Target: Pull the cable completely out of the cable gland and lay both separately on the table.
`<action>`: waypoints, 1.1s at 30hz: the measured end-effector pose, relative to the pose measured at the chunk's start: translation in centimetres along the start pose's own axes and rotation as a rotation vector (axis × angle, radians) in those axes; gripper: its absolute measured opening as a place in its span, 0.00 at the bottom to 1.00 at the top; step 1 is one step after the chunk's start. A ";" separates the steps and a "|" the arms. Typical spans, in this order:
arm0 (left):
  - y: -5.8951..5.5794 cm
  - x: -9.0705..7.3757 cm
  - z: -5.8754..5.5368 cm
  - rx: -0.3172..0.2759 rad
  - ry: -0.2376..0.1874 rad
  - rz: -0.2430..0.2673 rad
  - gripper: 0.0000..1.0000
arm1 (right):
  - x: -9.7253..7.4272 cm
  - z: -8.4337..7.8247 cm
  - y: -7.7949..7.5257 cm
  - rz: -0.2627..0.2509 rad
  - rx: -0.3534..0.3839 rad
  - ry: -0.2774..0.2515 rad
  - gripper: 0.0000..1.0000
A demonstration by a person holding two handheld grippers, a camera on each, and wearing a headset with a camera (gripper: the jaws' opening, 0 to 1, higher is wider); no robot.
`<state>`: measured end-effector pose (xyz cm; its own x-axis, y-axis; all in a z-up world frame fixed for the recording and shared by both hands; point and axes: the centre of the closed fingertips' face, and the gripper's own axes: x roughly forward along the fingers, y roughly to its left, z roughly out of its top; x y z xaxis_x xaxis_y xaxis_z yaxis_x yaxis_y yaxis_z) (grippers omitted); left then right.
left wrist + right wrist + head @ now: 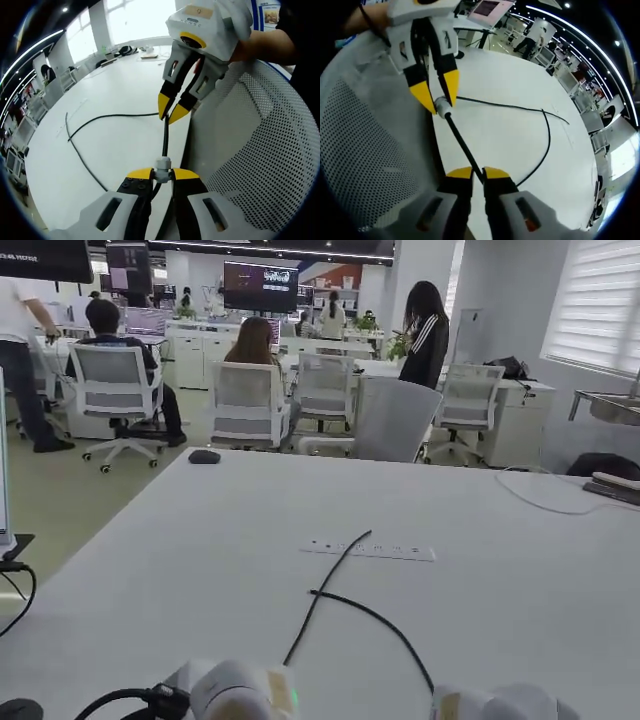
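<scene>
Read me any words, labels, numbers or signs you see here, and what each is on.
Nothing reads clearly.
Wall screen: bright lettering, too blurred to read.
Label on the right gripper: faint print, too small to read.
Poster: blurred, unreadable.
Strip on the table: dark marks, no legible letters.
</scene>
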<state>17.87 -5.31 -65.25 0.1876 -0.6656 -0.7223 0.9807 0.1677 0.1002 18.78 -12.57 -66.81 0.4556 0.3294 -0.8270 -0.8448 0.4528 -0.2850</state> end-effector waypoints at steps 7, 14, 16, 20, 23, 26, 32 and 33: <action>-0.4 0.3 -0.4 0.059 0.031 0.002 0.15 | 0.0 2.9 2.2 0.092 -0.062 -0.095 0.17; -0.5 0.4 0.2 0.122 0.031 0.025 0.15 | 0.2 5.4 4.0 0.120 -0.144 -0.129 0.13; -0.4 0.4 0.3 0.154 0.030 0.040 0.15 | 0.5 5.4 4.1 0.109 -0.167 -0.118 0.09; -0.5 0.3 0.4 0.174 0.030 0.038 0.15 | 0.4 5.1 3.7 0.094 -0.175 -0.107 0.04; 0.0 0.2 0.2 0.174 0.031 0.049 0.15 | 0.2 4.8 3.3 0.075 -0.186 -0.102 0.04; 0.1 0.1 0.2 0.175 0.032 0.050 0.15 | -0.3 4.4 3.0 0.079 -0.158 -0.114 0.03; -0.1 0.4 -0.2 0.202 0.058 0.049 0.15 | -0.6 2.7 2.6 0.082 -0.149 -0.086 0.03; -0.1 0.4 -0.2 0.204 0.061 0.049 0.15 | -0.6 2.4 2.5 0.080 -0.147 -0.080 0.03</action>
<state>17.81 -5.46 -65.71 0.2382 -0.6143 -0.7523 0.9623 0.0444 0.2685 17.08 -9.62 -65.86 0.4009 0.4275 -0.8102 -0.9086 0.2987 -0.2920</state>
